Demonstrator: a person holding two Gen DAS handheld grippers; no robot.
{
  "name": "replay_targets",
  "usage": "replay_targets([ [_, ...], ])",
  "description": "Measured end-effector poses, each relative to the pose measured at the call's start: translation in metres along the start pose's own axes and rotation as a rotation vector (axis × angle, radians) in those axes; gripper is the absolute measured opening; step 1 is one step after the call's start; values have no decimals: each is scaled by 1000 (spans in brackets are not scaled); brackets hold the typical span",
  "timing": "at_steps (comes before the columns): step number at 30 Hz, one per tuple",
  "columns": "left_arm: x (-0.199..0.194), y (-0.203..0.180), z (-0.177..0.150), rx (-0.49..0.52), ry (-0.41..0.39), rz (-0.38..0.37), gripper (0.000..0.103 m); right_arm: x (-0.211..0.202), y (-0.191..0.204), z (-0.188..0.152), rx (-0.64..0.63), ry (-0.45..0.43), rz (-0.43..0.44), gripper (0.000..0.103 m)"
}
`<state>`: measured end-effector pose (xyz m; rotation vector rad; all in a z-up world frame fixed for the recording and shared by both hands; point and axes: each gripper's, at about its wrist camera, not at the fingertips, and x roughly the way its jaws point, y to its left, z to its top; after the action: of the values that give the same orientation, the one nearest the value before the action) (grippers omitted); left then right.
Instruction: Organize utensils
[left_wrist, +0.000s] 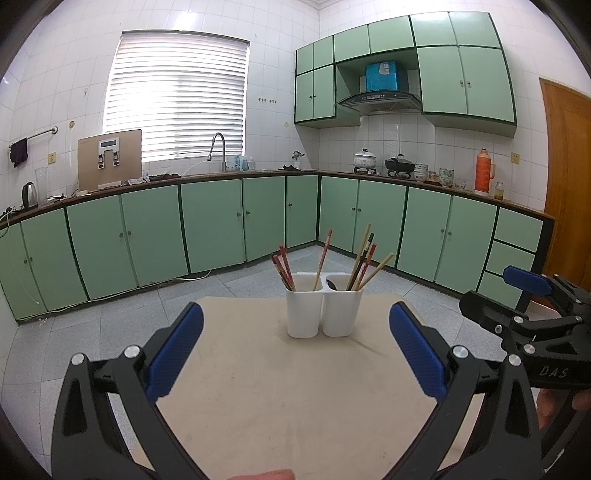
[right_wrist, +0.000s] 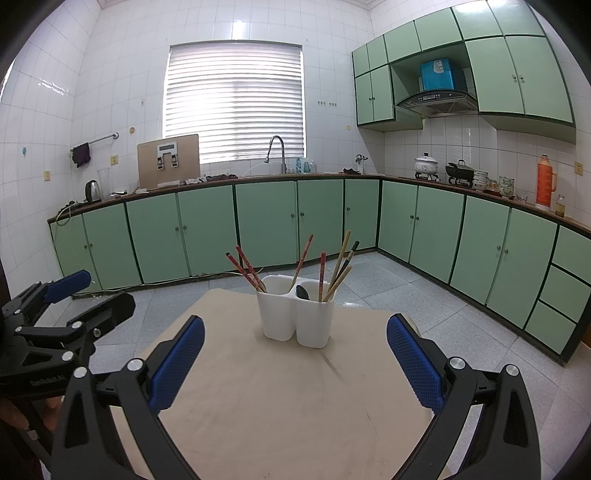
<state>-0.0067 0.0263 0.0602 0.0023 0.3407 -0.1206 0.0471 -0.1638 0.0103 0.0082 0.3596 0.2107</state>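
Both grippers — left (left_wrist: 295, 347), right (right_wrist: 295, 354) — fingers spread, empty, above the counter (right_wrist: 288, 398) facing the holder (right_wrist: 295, 317) of chopsticks (right_wrist: 334, 269)

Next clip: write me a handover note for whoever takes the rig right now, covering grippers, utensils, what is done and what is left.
Left gripper: open, empty, held back from the holder.
Right gripper: open, empty, alongside the left.
White two-cup utensil holder stands on the beige table. Left cup: red chopsticks. Right cup: mixed chopsticks and a dark spoon.
Done: nothing lies loose on the table.
Left: possibly sorting the mixed right cup; nothing is gripped yet.
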Motion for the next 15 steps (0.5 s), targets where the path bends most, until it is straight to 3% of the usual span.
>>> replay_targets([
  [15, 2, -1, -1, -7, 5, -7, 98, 0, 0, -1, 0, 3, -1, 97],
])
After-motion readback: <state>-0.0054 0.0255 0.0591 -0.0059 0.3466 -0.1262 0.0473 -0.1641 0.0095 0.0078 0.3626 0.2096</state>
